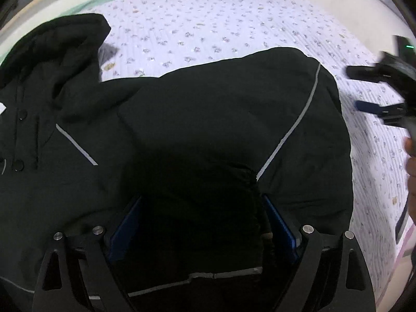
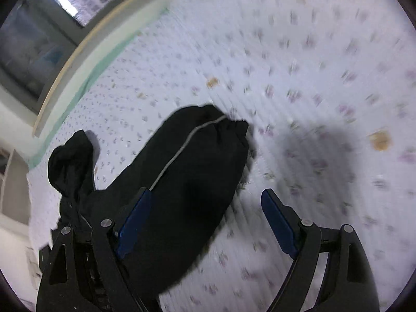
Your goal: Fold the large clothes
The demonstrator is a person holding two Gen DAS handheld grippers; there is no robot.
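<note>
A large black hooded jacket (image 1: 197,119) with grey reflective piping lies spread on the bed. Its hood (image 1: 52,44) is at the upper left and one sleeve is folded across the body. My left gripper (image 1: 202,200) is wide apart, its blue pads on either side of the bunched sleeve cuff (image 1: 234,182), which lies between the jaws without being pinched. My right gripper (image 2: 208,195) is open and empty, above the bed beside the other sleeve (image 2: 192,171). It also shows in the left wrist view (image 1: 369,88) at the right edge.
The bed has a white quilt with small flowers (image 1: 221,26) and a green sheet edge (image 2: 85,78) along a wooden frame. A window (image 2: 39,39) and white shelves (image 2: 13,187) stand beyond the bed. The right wrist view is motion-blurred.
</note>
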